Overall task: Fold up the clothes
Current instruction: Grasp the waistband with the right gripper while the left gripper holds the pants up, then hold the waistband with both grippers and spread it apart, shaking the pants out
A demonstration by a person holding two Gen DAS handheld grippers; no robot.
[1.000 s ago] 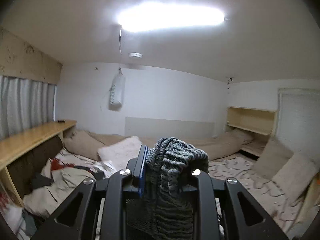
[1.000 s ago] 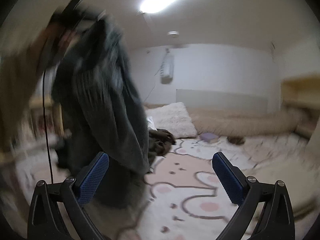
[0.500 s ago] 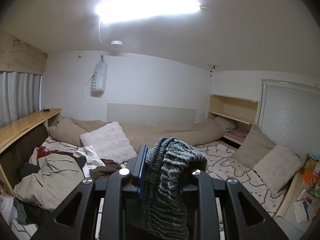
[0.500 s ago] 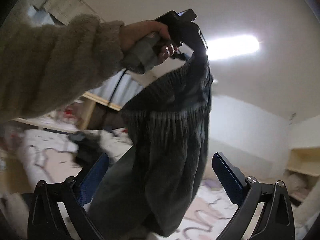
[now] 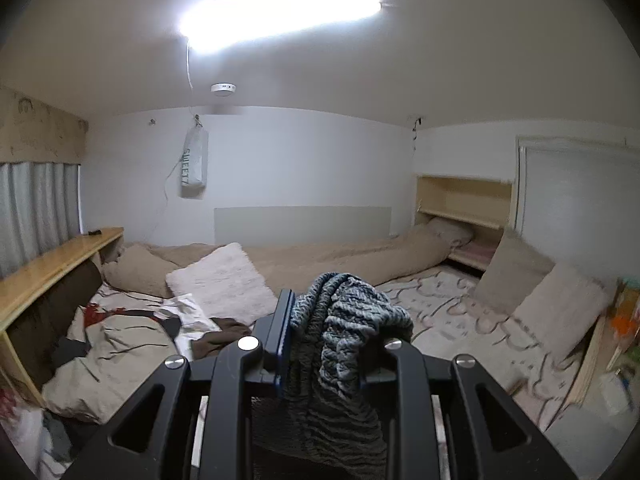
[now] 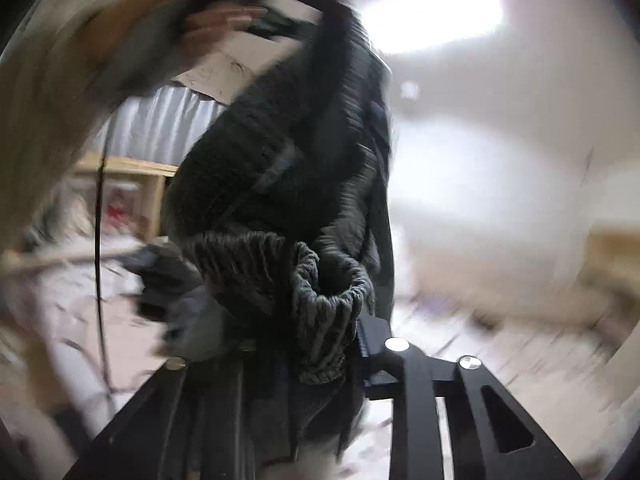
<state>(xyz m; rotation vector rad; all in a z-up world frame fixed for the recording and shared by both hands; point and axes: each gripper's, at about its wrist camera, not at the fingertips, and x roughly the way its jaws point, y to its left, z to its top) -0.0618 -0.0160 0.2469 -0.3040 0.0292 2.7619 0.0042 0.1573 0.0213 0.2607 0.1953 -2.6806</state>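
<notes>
Right hand-held gripper (image 6: 320, 340), spread wide 0.5 s ago, now clenched on the cuff of the knit sweater (image 6: 288, 184); left hand-held gripper (image 5: 332, 340) stays clamped on another bunch. Sweater hangs above the bed (image 5: 460, 320), ready for spreading.

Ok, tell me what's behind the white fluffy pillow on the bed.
Behind the white pillow lies a tan blanket along the wall, with a tan pillow to its left. Whatever is directly underneath is covered.
</notes>
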